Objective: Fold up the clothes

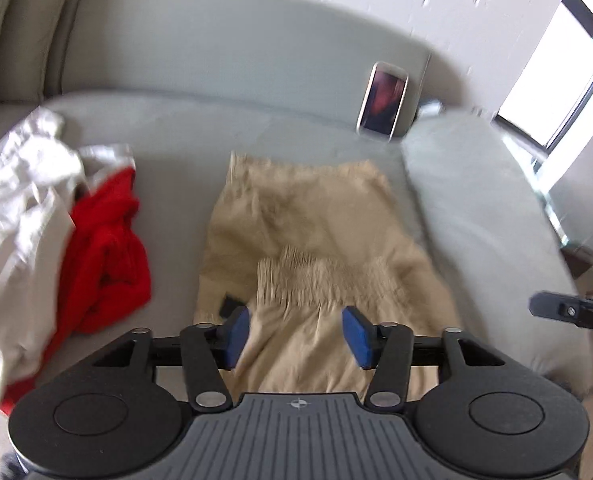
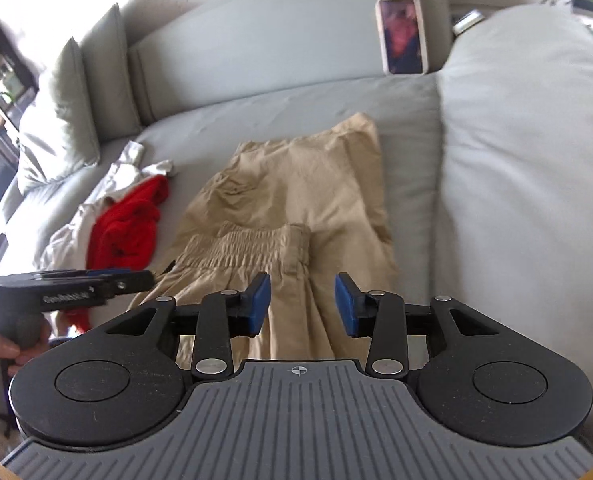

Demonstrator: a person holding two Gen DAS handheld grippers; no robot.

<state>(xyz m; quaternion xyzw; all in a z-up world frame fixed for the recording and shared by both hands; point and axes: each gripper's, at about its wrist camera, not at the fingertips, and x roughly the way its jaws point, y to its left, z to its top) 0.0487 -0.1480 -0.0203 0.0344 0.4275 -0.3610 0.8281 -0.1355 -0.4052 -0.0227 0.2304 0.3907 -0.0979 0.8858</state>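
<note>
While both grippers hover spread wide and empty, beige shorts (image 1: 316, 240) lie flat on the grey sofa (image 1: 176, 168).
Left view: left gripper (image 1: 296, 336) over the waistband, red garment (image 1: 108, 256) and white garment (image 1: 20, 216) piled left. Right view: right gripper (image 2: 302, 304) above the shorts' near edge, phone (image 2: 402, 34) propped on the backrest.

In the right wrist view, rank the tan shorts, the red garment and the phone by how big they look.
1. tan shorts, largest
2. red garment
3. phone, smallest, though it stands farthest from the camera, so it may look smaller than it is.
</note>
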